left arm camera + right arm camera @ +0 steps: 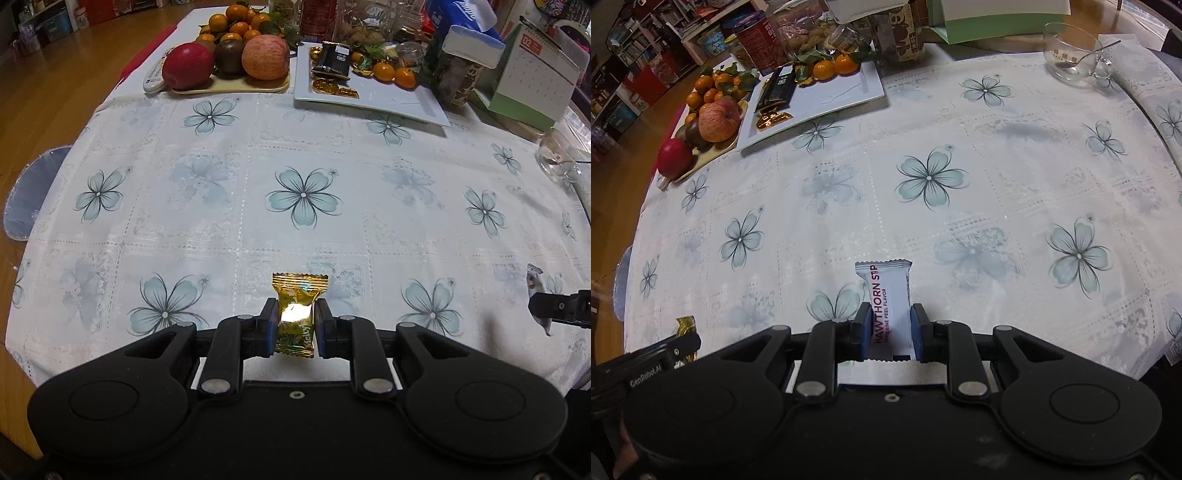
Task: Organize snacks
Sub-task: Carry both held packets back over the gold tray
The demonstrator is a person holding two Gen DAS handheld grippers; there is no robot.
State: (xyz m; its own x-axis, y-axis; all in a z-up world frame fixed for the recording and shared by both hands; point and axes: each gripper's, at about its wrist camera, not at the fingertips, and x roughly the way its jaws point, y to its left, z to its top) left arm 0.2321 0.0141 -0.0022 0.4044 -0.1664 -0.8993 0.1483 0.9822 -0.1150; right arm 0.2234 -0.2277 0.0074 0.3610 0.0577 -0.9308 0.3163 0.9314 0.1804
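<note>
My left gripper [295, 314] is shut on a gold-wrapped candy [298, 295] and holds it above the near part of the flowered tablecloth. My right gripper [888, 321] is shut on a white hawthorn strip packet [888, 291], also above the cloth. The gold candy shows at the left edge of the right wrist view [685, 325], and the white packet at the right edge of the left wrist view [533, 284]. A white rectangular plate [391, 99] at the far side holds gold coins, a dark packet [332, 61] and mandarins; it also shows in the right wrist view [842, 96].
A fruit tray [229, 86] with apples and mandarins stands far left, a remote beside it. Jars, a tissue box and a desk calendar [532, 85] crowd the back right. A glass cup with a spoon [1071, 51] stands at the right. A chair seat [33, 192] is beyond the table's left edge.
</note>
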